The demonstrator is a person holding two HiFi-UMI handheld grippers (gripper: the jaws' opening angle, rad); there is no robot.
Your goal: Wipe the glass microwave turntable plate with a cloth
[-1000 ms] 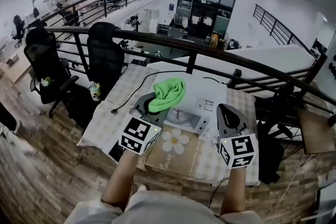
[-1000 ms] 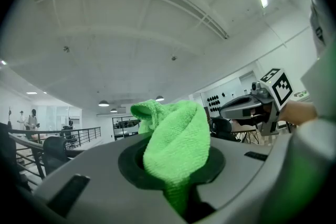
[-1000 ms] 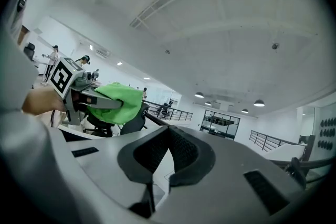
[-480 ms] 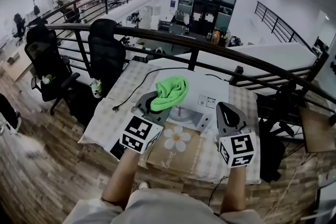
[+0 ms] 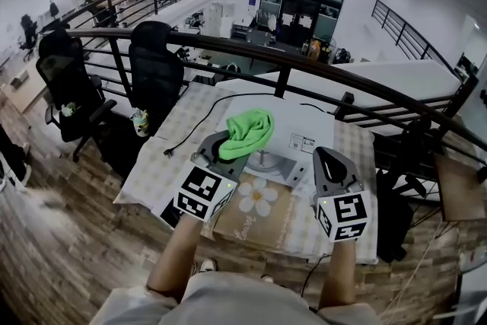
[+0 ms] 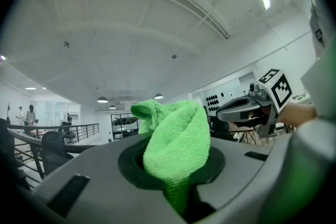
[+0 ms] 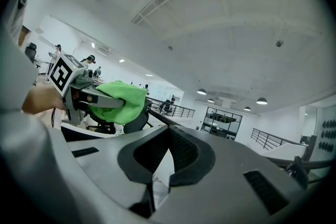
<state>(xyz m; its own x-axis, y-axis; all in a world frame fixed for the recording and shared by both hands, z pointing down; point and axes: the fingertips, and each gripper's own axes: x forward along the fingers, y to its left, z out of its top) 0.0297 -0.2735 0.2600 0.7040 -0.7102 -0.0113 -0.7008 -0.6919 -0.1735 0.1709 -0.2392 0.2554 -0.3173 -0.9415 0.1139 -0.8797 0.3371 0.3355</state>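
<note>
My left gripper is shut on a bright green cloth, which bunches up over its fingertips. The cloth fills the middle of the left gripper view, pinched between the grey jaws. The round glass plate lies on the table just beyond and between the two grippers, partly hidden by the cloth. My right gripper hovers to the plate's right, shut with nothing held; its jaws meet at the tips. Both grippers point upward, off the plate.
A brown mat with a flower print lies near the table's front edge. A white board or box sits behind the plate, with a black cable to its left. A black railing runs behind the table, office chairs at left.
The head view has shifted slightly. Both grippers keep nearly the same pose, and the cloth stays in the left gripper.
</note>
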